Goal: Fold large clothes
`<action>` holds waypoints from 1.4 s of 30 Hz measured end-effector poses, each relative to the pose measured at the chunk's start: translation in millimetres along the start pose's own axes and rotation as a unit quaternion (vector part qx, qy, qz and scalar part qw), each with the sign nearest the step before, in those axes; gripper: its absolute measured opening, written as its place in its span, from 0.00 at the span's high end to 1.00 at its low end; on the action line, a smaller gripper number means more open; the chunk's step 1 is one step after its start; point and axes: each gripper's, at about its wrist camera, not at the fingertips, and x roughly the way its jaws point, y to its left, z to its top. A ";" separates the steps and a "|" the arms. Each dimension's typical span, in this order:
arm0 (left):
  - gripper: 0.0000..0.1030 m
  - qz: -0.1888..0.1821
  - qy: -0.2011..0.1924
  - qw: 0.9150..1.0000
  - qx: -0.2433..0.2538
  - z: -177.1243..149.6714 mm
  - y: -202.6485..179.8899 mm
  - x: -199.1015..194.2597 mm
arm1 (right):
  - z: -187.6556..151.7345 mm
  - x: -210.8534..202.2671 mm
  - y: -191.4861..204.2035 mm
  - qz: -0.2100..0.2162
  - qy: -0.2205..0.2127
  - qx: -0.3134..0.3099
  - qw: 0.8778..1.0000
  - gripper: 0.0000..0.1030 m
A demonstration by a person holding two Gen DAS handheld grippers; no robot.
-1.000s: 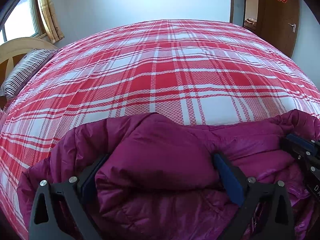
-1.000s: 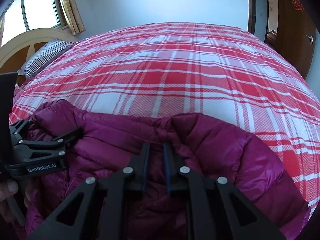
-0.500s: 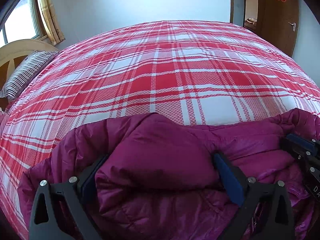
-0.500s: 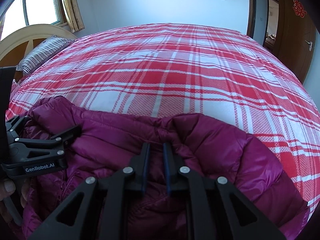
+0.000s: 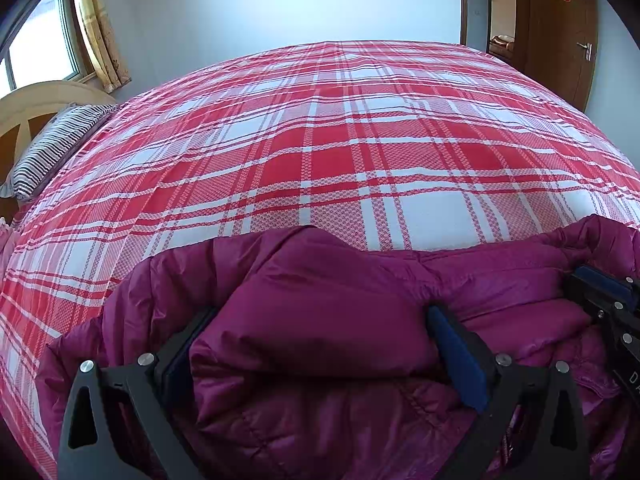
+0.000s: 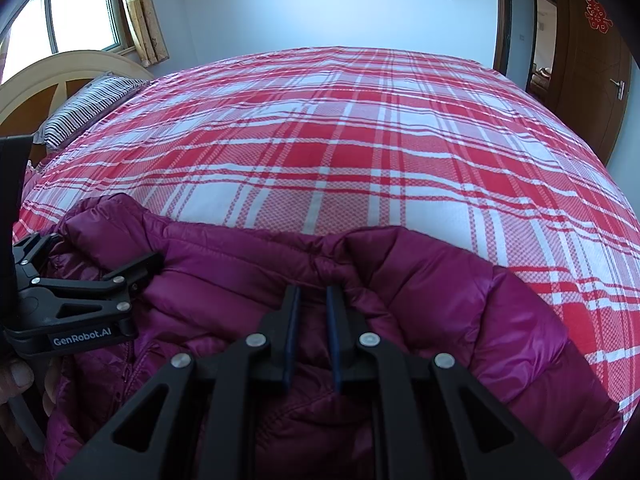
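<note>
1. Jacket (image 5: 320,320) lies bunched on the bed (image 5: 340,152), right under both tools.
2. Left tool (image 5: 316,344): fingers spread wide around a puffy fold, not pinching. Risk: closing grabs only the slick outer layer, which slips free.
3. Right tool (image 6: 310,320): fingers nearly together on a thin seam. Risk: seam pulls out when lifted.
4. Uneven lift would skew the fold.

Jacket (image 5: 320,320) on bed (image 5: 340,140) near edge; pillow (image 5: 52,144) far left; door (image 5: 560,28) right.
</note>
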 end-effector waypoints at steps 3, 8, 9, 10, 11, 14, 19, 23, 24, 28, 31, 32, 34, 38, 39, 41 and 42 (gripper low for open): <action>0.01 0.001 0.000 1.000 0.001 0.0 -0.5 0.0 | 0.2 0.3 -0.1 0.000 0.000 0.000 1.000 0.87; 0.01 0.004 -0.001 1.000 0.002 -0.2 -1.6 -0.6 | 0.0 0.7 2.0 -0.009 0.000 -0.008 1.000 0.87; 0.01 0.005 -0.002 1.000 0.003 0.1 -1.8 -0.6 | -0.1 0.5 1.5 -0.008 0.000 -0.007 1.000 0.87; 0.01 0.006 -0.003 1.000 0.003 0.2 -2.1 -0.8 | -0.3 0.2 0.7 -0.006 0.000 -0.005 1.000 0.87; 0.01 0.005 -0.002 1.000 0.003 0.2 -1.9 -0.8 | -0.4 0.1 0.3 -0.005 0.000 -0.004 1.000 0.87; 0.01 0.004 -0.002 1.000 0.002 0.3 -2.2 -0.8 | -0.2 0.3 0.5 -0.007 -0.001 -0.006 1.000 0.87; 0.01 0.000 -0.001 1.000 -0.001 1.1 -0.1 0.0 | 0.1 0.7 1.0 -0.006 -0.001 -0.005 1.000 0.87; 0.01 0.003 0.000 1.000 0.001 1.7 -0.2 -0.3 | 0.3 0.6 1.6 -0.005 -0.001 -0.004 1.000 0.87; 0.01 0.006 0.001 1.000 0.003 2.6 -0.9 -1.3 | 0.2 0.6 1.2 -0.006 -0.001 -0.004 1.000 0.87; 0.01 0.034 -0.021 0.999 0.019 8.6 -2.2 -29.9 | 0.0 -0.1 1.4 -0.006 -0.003 -0.005 1.000 0.86; 0.01 0.008 -0.057 0.998 0.008 6.3 11.9 -76.5 | 2.3 -5.9 -3.0 0.013 -0.004 0.001 1.000 0.84; 0.01 0.000 -0.065 0.998 0.007 3.5 17.3 -89.5 | 3.0 -11.4 -3.0 0.017 -0.006 -0.004 1.000 0.76; 0.01 -0.009 -0.081 0.997 0.009 -7.0 29.3 -116.6 | 0.9 -35.1 -3.1 0.022 -0.031 -0.012 0.999 0.46; 0.01 -0.016 -0.093 0.996 0.011 -51.7 63.7 -166.5 | -12.7 -89.4 -8.4 0.023 -0.052 -0.014 0.998 0.30; 0.01 -0.020 -0.090 0.996 0.008 -64.3 72.4 -174.8 | -19.3 -102.0 -10.4 0.018 -0.045 -0.015 0.999 0.30; 0.01 -0.034 -0.074 0.997 -0.005 -103.5 96.9 -194.3 | -36.2 -126.3 -15.0 0.012 -0.032 -0.021 0.999 0.30; 0.01 -0.037 -0.067 0.997 -0.008 -117.7 104.0 -200.2 | -46.9 -138.8 -18.2 0.007 -0.025 -0.018 1.000 0.30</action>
